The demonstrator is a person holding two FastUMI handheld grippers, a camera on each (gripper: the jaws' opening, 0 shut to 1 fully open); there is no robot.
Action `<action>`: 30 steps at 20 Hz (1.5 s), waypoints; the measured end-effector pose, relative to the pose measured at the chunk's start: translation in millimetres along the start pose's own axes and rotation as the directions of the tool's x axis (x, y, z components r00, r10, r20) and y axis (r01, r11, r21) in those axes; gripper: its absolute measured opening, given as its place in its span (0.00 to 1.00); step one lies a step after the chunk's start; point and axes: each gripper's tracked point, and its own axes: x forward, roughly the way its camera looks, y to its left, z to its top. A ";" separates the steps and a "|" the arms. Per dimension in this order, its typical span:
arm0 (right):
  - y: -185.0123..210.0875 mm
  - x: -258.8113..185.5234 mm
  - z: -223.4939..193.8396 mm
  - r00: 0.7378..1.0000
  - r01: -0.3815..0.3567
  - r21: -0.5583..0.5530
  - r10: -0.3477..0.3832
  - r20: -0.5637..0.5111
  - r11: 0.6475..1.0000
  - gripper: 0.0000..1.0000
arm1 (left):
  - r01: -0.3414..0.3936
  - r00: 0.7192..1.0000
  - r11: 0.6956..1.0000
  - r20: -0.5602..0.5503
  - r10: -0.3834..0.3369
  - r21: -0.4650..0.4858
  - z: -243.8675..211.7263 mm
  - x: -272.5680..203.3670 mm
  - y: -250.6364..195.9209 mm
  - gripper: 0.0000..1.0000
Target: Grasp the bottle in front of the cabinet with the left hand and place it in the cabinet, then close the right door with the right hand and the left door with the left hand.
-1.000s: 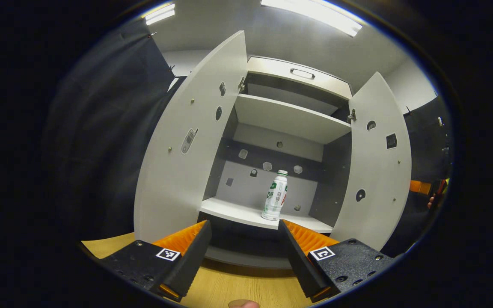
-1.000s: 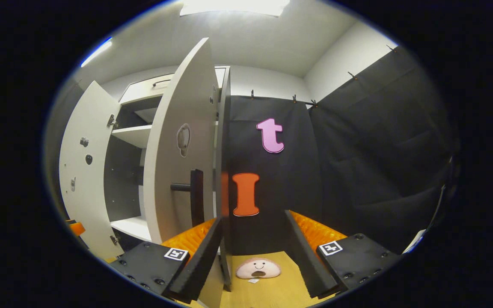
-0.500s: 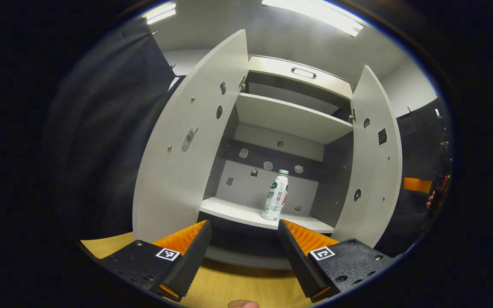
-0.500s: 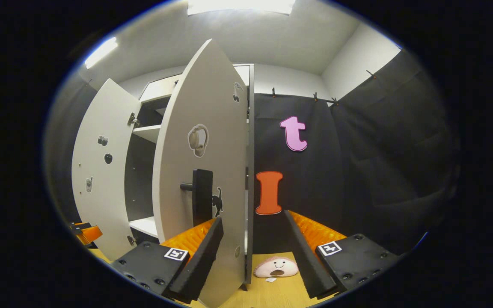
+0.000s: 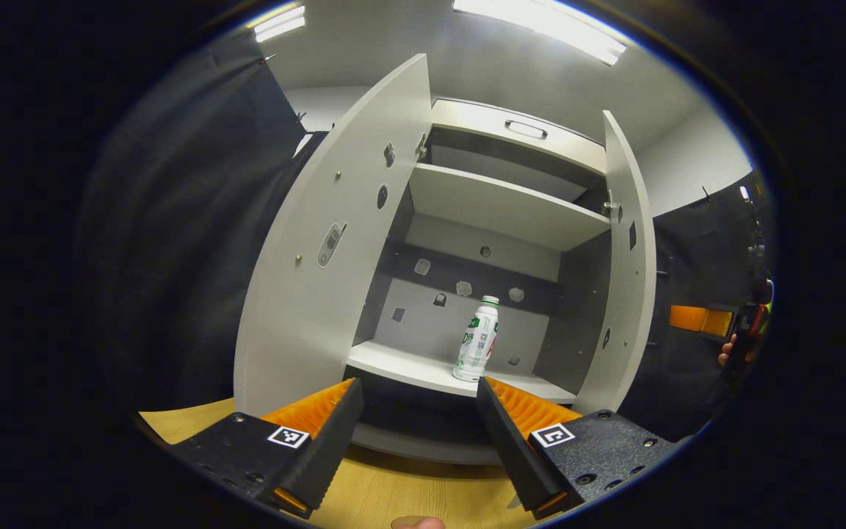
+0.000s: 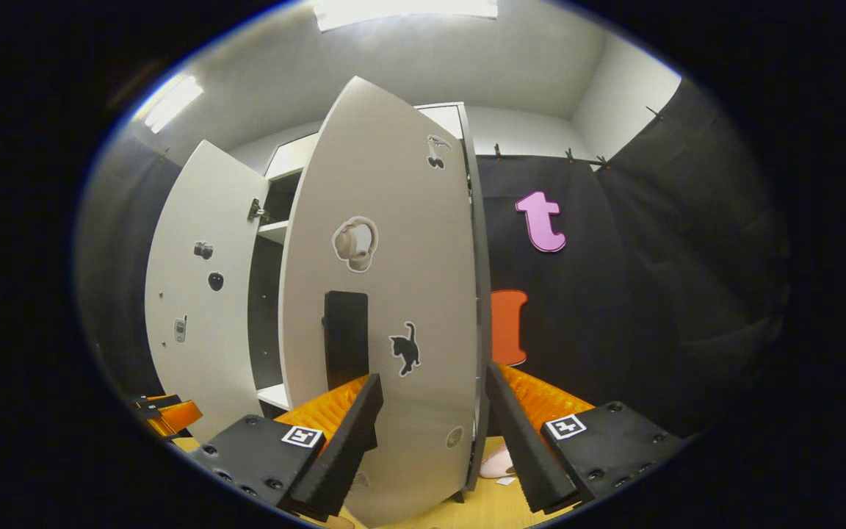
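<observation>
In the left gripper view the left gripper [image 5: 417, 433] sits nearest, its two fingers spread wide with nothing between them, over the wooden table top [image 5: 408, 492]. Just beyond the fingertips stands the cabinet [image 5: 518, 132], open on both sides. Its lower shelf [image 5: 401, 367] carries one thing, the bottle [image 5: 476, 339], a white plastic one with a green cap, upright, toward the right half of the shelf and near its front edge. The bottle stands apart from the left gripper, above and behind the tip of that gripper's right finger, touched by neither finger. The upper shelf [image 5: 496, 206] above it bears nothing that can be seen, and a closed drawer front with a handle [image 5: 526, 129] tops the cabinet. The left door [image 5: 335, 242] is swung well out toward the camera; the right door [image 5: 627, 257] is seen nearly edge-on, standing partway round. Farther right, the other gripper [image 5: 702, 320] and a hand [image 5: 733, 351] holding it show beside the dark cloth. In the right gripper view the right gripper [image 6: 430, 433] is likewise spread wide and grips nothing; the right door [image 6: 393, 294] stands just in front of it, its outer face with stickers and a dark handle [image 6: 345, 338] turned toward the camera, the door's lower part lying between the two fingers. Whether a finger touches the door I cannot tell. A small pink soft toy [image 6: 498, 463] lies on the table behind the door's edge, and the left door [image 6: 203, 279] shows beyond.
</observation>
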 end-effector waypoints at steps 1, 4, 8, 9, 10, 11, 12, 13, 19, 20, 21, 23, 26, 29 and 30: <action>4.2 4.5 -1.0 1.000 -0.009 -0.002 0.009 0.000 1.000 0.94 | -0.004 1.000 1.000 0.003 0.004 0.002 1.4 0.2 1.5 0.95; 30.2 12.1 -3.8 0.996 -0.088 0.022 0.088 -0.003 0.996 0.97 | -0.028 0.999 1.000 0.020 0.028 0.002 7.4 -2.6 10.9 0.95; 45.8 25.1 -11.5 0.992 -0.125 0.042 0.126 -0.019 0.991 0.97 | -0.071 0.996 0.997 0.048 0.071 0.000 19.3 -7.1 27.3 0.95; 48.8 28.5 -13.8 0.991 -0.128 0.047 0.129 -0.027 0.991 0.97 | -0.089 0.994 0.996 0.066 0.089 -0.003 25.4 -8.1 33.0 0.95; 52.9 34.5 -16.4 0.990 -0.132 0.055 0.134 -0.034 0.990 0.97 | -0.104 0.991 0.995 0.089 0.104 -0.007 32.8 -9.2 38.6 0.94; 57.1 38.8 -19.3 0.989 -0.140 0.063 0.143 -0.043 0.988 0.97 | -0.116 0.987 0.993 0.107 0.117 -0.010 39.5 -10.9 43.8 0.94; 60.7 42.8 -22.3 0.987 -0.146 0.070 0.150 -0.051 0.987 0.97 | -0.130 0.984 0.991 0.120 0.130 -0.011 45.9 -13.1 49.6 0.95; 62.5 47.1 -24.9 0.987 -0.147 0.076 0.151 -0.057 0.986 0.97 | -0.146 0.980 0.989 0.131 0.147 -0.015 52.6 -13.5 56.4 0.95; 70.6 63.7 -30.7 0.990 -0.116 0.078 0.122 -0.070 0.990 0.98 | -0.220 0.959 0.968 0.157 0.237 -0.123 74.8 -24.5 103.3 0.94; 71.5 66.5 -31.3 0.990 -0.113 0.074 0.118 -0.071 0.991 0.97 | -0.240 0.952 0.963 0.164 0.259 -0.125 79.0 -26.7 113.4 0.92; 72.9 69.2 -31.5 0.991 -0.106 0.065 0.111 -0.073 0.992 0.97 | -0.257 0.946 0.958 0.169 0.275 -0.125 83.1 -27.8 123.4 0.97; 75.8 73.9 -33.5 0.992 -0.097 0.048 0.100 -0.072 0.994 0.97 | -0.278 0.938 0.952 0.176 0.297 -0.124 92.5 -29.8 139.8 0.94; 77.5 82.2 -36.5 0.994 -0.086 0.029 0.088 -0.068 0.996 0.98 | -0.327 0.919 0.937 0.188 0.345 -0.122 101.7 -30.3 165.8 0.97; 78.8 90.5 -41.7 0.995 -0.077 0.040 0.080 -0.064 0.996 0.97 | -0.347 0.910 0.930 0.198 0.365 -0.118 112.1 -22.2 182.7 0.94; 78.8 91.8 -41.9 0.995 -0.072 0.049 0.075 -0.067 0.996 0.97 | -0.340 0.913 0.932 0.194 0.359 -0.129 113.1 -17.9 184.1 0.94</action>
